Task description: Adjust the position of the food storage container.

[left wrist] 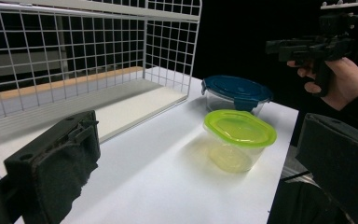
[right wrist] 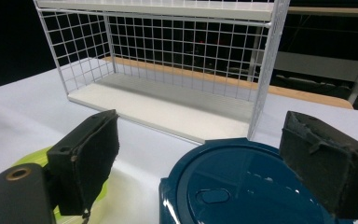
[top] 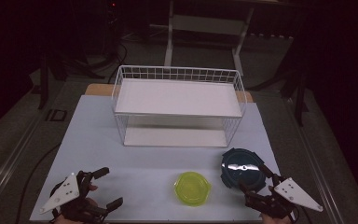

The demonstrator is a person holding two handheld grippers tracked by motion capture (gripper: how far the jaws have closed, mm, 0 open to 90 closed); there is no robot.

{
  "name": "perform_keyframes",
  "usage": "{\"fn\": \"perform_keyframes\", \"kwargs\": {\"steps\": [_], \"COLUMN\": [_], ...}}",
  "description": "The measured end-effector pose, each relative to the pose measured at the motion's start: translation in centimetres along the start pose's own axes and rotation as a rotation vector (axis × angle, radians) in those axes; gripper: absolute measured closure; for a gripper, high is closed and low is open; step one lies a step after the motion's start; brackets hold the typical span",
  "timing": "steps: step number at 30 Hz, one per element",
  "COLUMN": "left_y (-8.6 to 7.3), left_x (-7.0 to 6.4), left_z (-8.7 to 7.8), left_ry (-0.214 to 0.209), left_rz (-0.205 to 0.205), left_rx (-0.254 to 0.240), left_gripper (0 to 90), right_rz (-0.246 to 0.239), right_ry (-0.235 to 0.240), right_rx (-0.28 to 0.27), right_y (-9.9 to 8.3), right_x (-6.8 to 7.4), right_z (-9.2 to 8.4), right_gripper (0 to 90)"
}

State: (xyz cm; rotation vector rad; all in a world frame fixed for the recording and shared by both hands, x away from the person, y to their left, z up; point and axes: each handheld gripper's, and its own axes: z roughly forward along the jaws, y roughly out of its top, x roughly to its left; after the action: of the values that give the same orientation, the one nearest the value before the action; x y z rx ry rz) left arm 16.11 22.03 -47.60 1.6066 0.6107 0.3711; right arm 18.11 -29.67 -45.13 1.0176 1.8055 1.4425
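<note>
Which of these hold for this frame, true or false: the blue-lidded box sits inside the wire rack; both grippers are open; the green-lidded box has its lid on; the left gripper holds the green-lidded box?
1. The blue-lidded box sits inside the wire rack. False: it stands on the table in front of the rack.
2. The left gripper and right gripper are both open. True.
3. The green-lidded box has its lid on. True.
4. The left gripper holds the green-lidded box. False: its jaws are empty, apart from the box.
</note>
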Motion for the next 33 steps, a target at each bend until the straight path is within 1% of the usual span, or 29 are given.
{"fn": "perform_keyframes", "kwargs": {"steps": [5,7,9,10,12,15,18,20,22,24,25,29,30,32,33], "left_y": [0.0,0.2,0.3,0.5,0.7,0.8,1.0,1.1,1.1,1.1,1.0,0.9,0.9,0.8,0.8], "left_x": [0.0,0.0,0.0,-0.1,-0.2,-0.3,-0.3,-0.2,-0.1,0.0,0.1,0.3,0.3,0.4,0.4], "left_z": [0.0,0.0,-0.2,-0.3,-0.3,-0.4,-0.6,-0.7,-0.9,-0.9,-0.9,-0.8,-0.8,-0.8,-0.8], "left_ry": [0.001,0.02,0.026,0.031,0.032,0.032,0.034,0.04,0.042,0.041,0.041,0.041,0.041,0.041,0.043], "left_rz": [-0.01,-0.019,-0.028,-0.027,-0.02,-0.014,-0.012,-0.012,-0.011,-0.011,-0.013,-0.012,-0.012,-0.017,-0.019], "left_rx": [-0.001,-0.002,-0.015,-0.02,-0.028,-0.03,-0.035,-0.041,-0.042,-0.039,-0.041,-0.031,-0.031,-0.029,-0.027], "left_gripper": [0.0,0.0,0.0,0.0,0.0,0.0,0.0,0.0,0.0,0.0,0.0,0.0,0.0,0.0,0.0], "right_rz": [-0.001,0.004,-0.007,-0.015,-0.011,-0.001,0.006,-0.002,0.009,0.014,0.007,-0.008,-0.008,-0.014,-0.008], "right_ry": [0.005,0.011,0.026,0.024,0.037,0.053,0.081,0.084,0.091,0.12,0.129,0.173,0.173,0.191,0.197], "right_rx": [-0.007,-0.007,-0.004,-0.009,-0.018,-0.013,0.023,0.041,0.069,0.078,0.09,0.161,0.161,0.195,0.208], "right_y": [0.2,0.3,0.5,0.6,0.8,1.0,1.3,1.4,1.5,1.4,1.3,0.7,0.7,0.3,0.1], "right_x": [0.1,0.1,0.3,0.4,0.4,0.5,0.5,0.5,0.5,0.5,0.6,0.8,0.8,0.8,0.9], "right_z": [-0.1,-0.2,-0.3,-0.3,-0.4,-0.5,-0.3,-0.2,0.0,0.0,0.1,0.5,0.5,0.7,0.8], "right_gripper": [11.7,11.7,11.3,11.3,11.3,11.3,11.3,11.4,13.0,13.7,14.4,23.3,23.3,29.0,31.4]}}
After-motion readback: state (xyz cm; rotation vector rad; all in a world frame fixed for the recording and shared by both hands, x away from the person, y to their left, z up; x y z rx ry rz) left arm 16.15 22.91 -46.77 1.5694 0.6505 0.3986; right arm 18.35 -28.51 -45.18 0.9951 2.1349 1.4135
